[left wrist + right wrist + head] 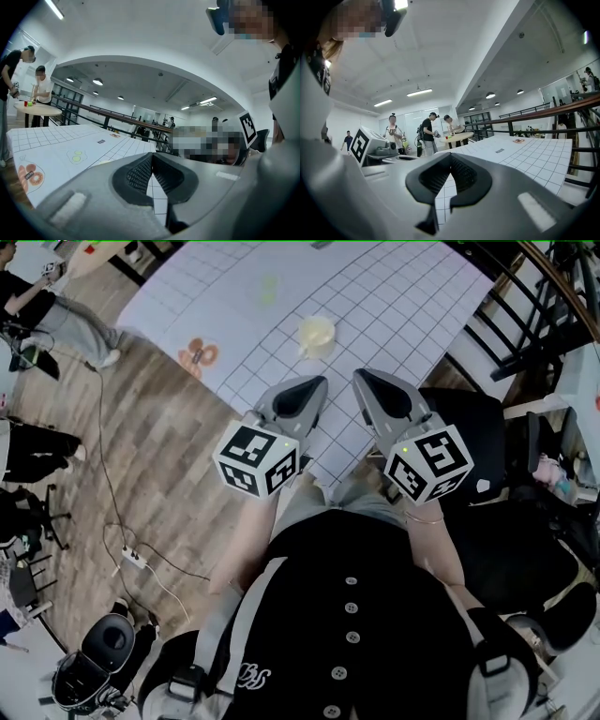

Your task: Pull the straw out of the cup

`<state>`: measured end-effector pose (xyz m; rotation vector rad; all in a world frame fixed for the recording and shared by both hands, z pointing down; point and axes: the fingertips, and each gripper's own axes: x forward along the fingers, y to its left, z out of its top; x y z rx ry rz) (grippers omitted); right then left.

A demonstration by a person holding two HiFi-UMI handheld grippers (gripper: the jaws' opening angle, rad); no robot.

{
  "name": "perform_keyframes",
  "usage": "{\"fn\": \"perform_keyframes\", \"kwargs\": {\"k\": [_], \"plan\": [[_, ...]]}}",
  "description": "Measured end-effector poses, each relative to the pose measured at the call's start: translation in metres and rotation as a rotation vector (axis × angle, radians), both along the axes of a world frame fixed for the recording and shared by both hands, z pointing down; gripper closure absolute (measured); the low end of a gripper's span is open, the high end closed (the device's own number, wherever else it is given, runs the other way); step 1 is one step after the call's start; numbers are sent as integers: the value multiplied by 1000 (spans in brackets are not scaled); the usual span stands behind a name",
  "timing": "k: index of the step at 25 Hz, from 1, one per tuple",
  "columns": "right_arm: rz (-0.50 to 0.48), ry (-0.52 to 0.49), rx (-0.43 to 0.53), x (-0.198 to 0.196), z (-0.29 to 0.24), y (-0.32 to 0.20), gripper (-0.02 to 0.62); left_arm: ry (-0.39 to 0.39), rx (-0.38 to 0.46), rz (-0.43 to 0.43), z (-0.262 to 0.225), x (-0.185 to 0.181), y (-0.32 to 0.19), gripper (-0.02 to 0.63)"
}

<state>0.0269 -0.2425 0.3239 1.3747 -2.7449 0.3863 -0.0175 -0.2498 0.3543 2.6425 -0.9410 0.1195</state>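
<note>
A pale yellow cup [317, 334] stands on the white gridded tablecloth [403, 306], far of both grippers. I cannot make out a straw in it at this distance. My left gripper [316, 384] and right gripper [364, 378] hover side by side over the table's near edge, a short way short of the cup, both pointing toward it. Each is shut with nothing between its fingers. In the left gripper view the left gripper [151, 155] shows ribbed pads meeting at the tip, and the right gripper [451, 155] shows the same. Neither gripper view shows the cup.
Printed pictures mark the cloth: a doughnut [198, 353] at the left edge and a green patch [268, 289] farther back. A black chair [487, 446] and a railing [525, 296] are on the right. People [37, 315] stand on the wooden floor at left, with a power strip [131, 559].
</note>
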Motion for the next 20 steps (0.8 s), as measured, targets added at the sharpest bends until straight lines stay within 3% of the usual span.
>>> {"fn": "perform_keyframes", "kwargs": {"k": [20], "plan": [[-39, -14, -88, 25, 35, -91, 595, -74, -58, -59, 37, 18, -94, 604]]}}
